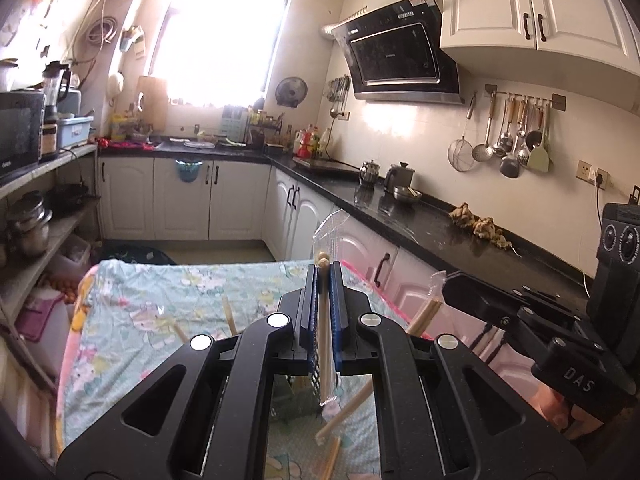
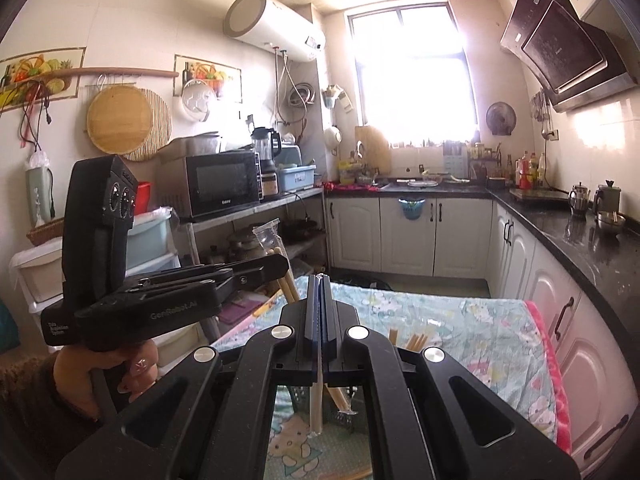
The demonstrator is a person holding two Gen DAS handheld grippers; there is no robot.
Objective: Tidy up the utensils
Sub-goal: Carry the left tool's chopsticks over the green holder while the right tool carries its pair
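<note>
My left gripper point(image 1: 323, 270) is shut on a pair of wooden chopsticks in a clear wrapper point(image 1: 325, 320), held upright above a table with a cartoon-print cloth point(image 1: 160, 300). My right gripper point(image 2: 320, 280) is shut on another wrapped pair of chopsticks point(image 2: 317, 404) that hangs below its jaws. Each gripper shows in the other's view: the right one point(image 1: 472, 300) with its wrapped pair point(image 1: 428, 304), the left one point(image 2: 276, 264) with its pair point(image 2: 276, 248). A dark mesh utensil basket point(image 2: 300, 400) stands on the cloth under both grippers with several chopsticks point(image 2: 416, 340) in it. More chopsticks point(image 1: 344, 412) lie below the left gripper.
A black countertop point(image 1: 400, 208) with kettles point(image 1: 370, 172) and ginger roots point(image 1: 480, 226) runs along the right. Open shelves point(image 2: 256, 208) with a microwave point(image 2: 224, 184) stand on the left. White cabinets point(image 2: 408, 236) and a window point(image 2: 412, 68) are at the far end.
</note>
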